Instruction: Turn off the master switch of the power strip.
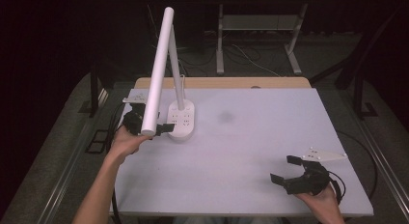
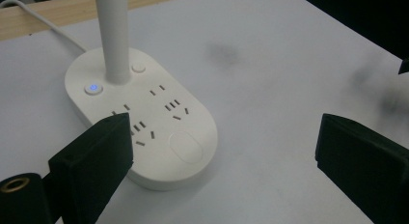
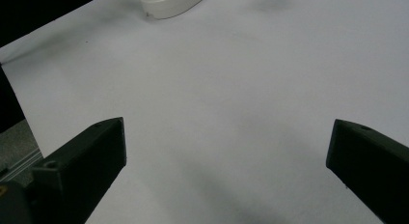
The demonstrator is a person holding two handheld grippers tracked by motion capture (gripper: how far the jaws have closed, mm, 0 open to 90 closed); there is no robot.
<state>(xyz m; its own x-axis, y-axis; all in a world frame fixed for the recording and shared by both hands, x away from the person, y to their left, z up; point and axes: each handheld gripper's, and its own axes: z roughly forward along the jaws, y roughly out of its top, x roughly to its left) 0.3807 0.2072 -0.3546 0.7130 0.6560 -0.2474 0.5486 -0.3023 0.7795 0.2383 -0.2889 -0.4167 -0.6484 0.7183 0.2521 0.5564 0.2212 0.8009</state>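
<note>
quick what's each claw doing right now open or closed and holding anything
Left claw: open, holding nothing, at the lamp base.
Right claw: open, holding nothing, over the bare table.

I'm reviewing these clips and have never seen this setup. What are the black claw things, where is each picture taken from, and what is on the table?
A person holds a two-jaw hand tool in each hand. The high view looks down on the white table; the other two pictures come from cameras riding on each tool. The left gripper sits open beside the base of a white desk lamp, which carries sockets and a lit blue button. The right gripper rests open near the table's front right corner. Neither tool holds anything.
</note>
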